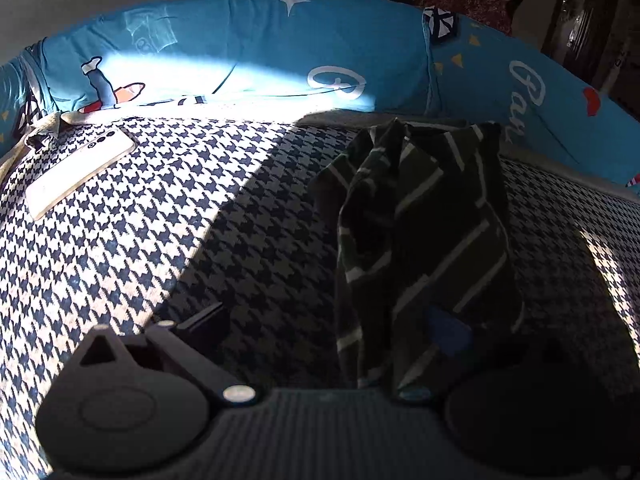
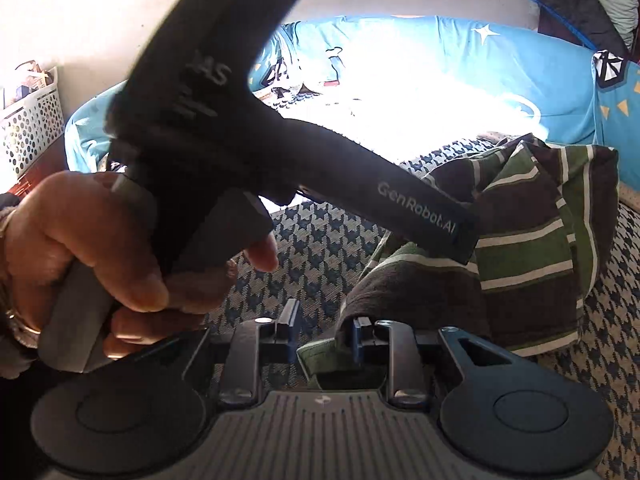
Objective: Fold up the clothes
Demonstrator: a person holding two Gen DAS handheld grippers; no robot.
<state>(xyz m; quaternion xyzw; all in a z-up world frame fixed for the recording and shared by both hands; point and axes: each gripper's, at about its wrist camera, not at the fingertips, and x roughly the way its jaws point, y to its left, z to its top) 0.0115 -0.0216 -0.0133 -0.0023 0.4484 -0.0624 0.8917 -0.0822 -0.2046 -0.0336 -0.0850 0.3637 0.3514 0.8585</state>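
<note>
Looks like someone's living room at home: sunlight is hitting a houndstooth-covered sofa seat (image 1: 168, 240), bright blue cartoon-print cushions (image 1: 248, 48) are lining the back, white perforated plastic basket (image 2: 30, 128) sitting alongside.

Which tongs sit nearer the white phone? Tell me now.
Left. The left tongs face the phone, up-left on the bedspread; the right tongs sit farther right, at the striped garment.

The left gripper's (image 1: 320, 332) right finger is hidden under the shirt (image 1: 420, 240) at four o'clock. At nine o'clock the basket (image 2: 28, 120) is cut off; its contents are unreadable.
</note>
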